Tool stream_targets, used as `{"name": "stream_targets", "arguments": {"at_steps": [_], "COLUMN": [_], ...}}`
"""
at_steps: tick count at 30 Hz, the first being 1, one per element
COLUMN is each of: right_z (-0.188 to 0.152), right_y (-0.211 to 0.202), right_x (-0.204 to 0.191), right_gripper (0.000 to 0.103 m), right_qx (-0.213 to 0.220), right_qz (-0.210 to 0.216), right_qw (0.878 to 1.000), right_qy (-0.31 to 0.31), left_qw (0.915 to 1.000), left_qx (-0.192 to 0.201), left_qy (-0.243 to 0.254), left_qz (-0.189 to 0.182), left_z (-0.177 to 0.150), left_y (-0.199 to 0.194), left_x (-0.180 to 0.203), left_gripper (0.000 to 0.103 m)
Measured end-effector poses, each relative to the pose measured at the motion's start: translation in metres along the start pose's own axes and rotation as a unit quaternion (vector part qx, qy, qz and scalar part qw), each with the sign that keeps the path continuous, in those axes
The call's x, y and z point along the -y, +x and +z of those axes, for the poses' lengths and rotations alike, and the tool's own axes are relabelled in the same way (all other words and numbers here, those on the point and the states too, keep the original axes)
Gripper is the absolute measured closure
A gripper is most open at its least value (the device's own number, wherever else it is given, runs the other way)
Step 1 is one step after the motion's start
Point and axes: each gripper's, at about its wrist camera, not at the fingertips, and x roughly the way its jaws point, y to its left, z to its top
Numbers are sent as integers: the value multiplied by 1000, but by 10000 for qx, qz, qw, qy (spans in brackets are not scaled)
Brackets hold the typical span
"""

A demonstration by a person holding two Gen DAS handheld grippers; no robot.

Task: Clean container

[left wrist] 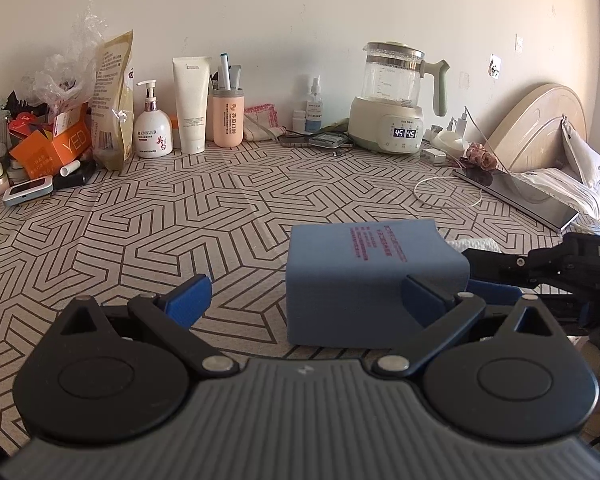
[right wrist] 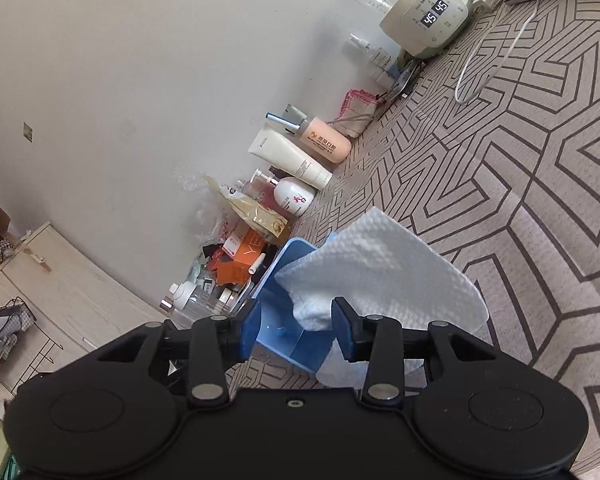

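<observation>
Geometric-patterned cloth covers the worktop (left wrist: 180, 216), which runs back to a pale wall lined with toiletries: a white pump bottle (left wrist: 153, 128), a white tube (left wrist: 191, 104) and a peach cup (left wrist: 228, 118), with a glass kettle (left wrist: 396, 100) on its base toward 1 o'clock. Left-wrist view: the blue container (left wrist: 364, 280) lies on its side at centre, red print on its upper face; the left gripper (left wrist: 306, 296) has its jaws spread wide, one blue pad at 9 o'clock well clear of the container, the other overlapping its 3 o'clock lower corner, contact uncertain. Right-wrist view, rolled: the right gripper (right wrist: 294, 326) has its jaws released, a white paper towel (right wrist: 380, 276) lying between them and draped over the container's open mouth (right wrist: 284, 332); the pads do not pinch it.
</observation>
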Motion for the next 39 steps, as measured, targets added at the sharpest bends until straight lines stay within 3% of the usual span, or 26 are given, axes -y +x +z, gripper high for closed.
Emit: {"name": "stream_targets", "arguments": {"at_steps": [8,12,17,20,24,28,34,36,38,39], "right_z": [4,0,-2,-1,2,3,-4,-7,-11,-13], "right_y": [13,12,2,-5,-17,3,28,28,25,24], "right_x": [-9,-1,1,4,-2,-13,-13,-19,-28,-33], "right_gripper": [58,58,58,58,57,57,55,58,83,83], "right_qx": [-19,-101,-40,99,714,289,14,98,240,274], "right_qz": [-106,-148,-76,-20,-46,269,217,155,126,87], "right_qw": [9989,9993,9994,9998,9974,9990,9996,9985,9944,9917], "right_qy": [-451,-314,-327,-181,-19,-198,-179,-512,-1026,-1252], "left_qw": [10000,9994,9995,9994,9989,9989,9983,9981,9976,9974], "left_qx": [-17,192,175,158,214,206,201,198,231,256], "left_qy": [1,-118,-135,-122,22,37,87,95,71,54], "left_qz": [68,258,227,275,411,417,539,582,650,675], "left_z": [-2,6,9,7,5,6,3,2,3,3], "left_y": [2,-4,-1,0,-2,-3,-8,-10,-13,-15], "left_x": [2,-5,-7,-4,2,2,-1,-3,-6,-7], "left_gripper": [0,0,0,0,0,0,0,0,0,0]}}
